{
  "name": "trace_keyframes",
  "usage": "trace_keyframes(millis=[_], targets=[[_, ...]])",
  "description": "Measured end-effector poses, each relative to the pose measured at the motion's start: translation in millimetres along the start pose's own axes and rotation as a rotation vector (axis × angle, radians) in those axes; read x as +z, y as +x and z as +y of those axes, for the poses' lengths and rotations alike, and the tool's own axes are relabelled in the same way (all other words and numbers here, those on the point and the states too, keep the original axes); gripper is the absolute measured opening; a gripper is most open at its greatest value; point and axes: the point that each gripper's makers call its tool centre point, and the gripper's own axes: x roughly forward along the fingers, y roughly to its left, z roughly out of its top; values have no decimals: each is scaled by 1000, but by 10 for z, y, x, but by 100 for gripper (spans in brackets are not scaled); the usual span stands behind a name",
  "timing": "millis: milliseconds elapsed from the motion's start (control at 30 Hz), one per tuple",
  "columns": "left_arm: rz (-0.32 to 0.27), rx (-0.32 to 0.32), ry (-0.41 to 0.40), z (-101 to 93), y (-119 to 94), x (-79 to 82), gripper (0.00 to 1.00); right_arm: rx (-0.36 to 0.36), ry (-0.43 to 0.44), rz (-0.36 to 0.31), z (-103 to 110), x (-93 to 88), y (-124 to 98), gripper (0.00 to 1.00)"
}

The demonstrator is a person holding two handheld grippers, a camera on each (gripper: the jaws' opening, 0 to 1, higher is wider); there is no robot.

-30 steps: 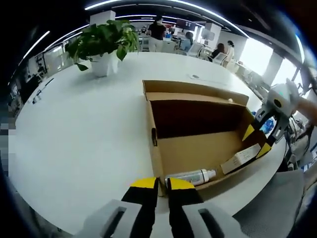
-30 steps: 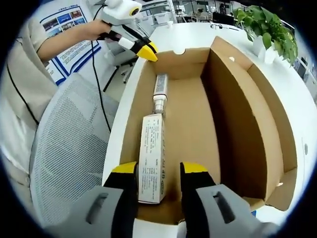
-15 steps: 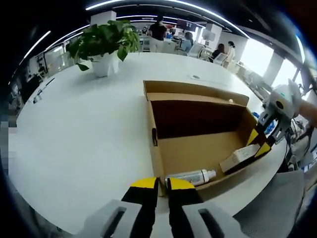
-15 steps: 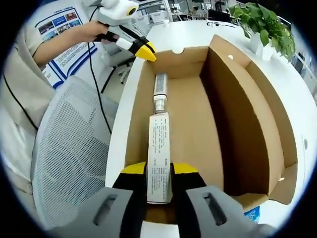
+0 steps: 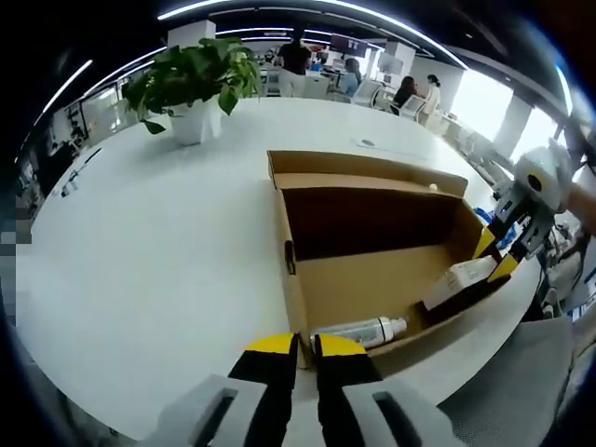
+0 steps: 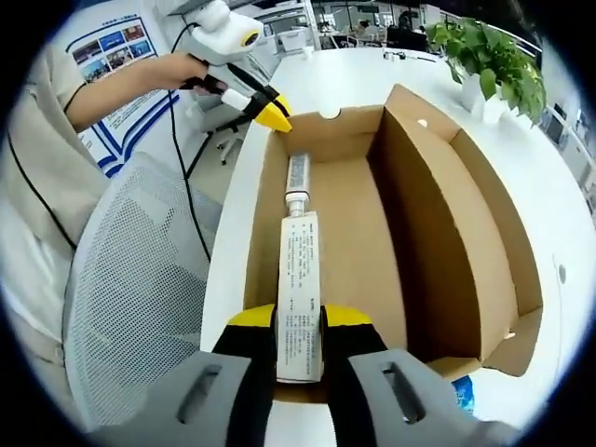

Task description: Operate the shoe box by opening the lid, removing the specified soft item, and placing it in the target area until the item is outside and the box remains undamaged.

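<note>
- The right gripper has its yellow-tipped jaws clamped on the near end of a long white carton, which is printed with small text. In the left gripper view the same carton sits tilted, its gripped end raised at the box's far end wall.
- To do this step well, in my judgement, lift the carton straight up and clear of the cardboard wall before moving sideways, so it does not drag on the rim or tear it. Keep the squeeze light, since a thin carton crushes easily.
- The left gripper has its jaws nearly closed, with just a thin gap between the tips. They sit at the near corner of the shoe box, touching or just beside the rim; whether they pinch the cardboard I cannot tell.
- A white tube with a cap lies on the box floor, end to end with the carton, nearer the left gripper.
- The box stands open on the white desk, lid flap folded back, with no damage visible.
- A potted plant stands well apart on the desk; a mesh chair is beside it.
</note>
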Motion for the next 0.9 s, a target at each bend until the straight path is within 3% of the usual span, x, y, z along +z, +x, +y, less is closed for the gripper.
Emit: trace_keyframes(millis=[900], targets=[[6, -4, 2, -41, -21, 5, 7, -109, -74, -100, 30, 293, -892, 15]])
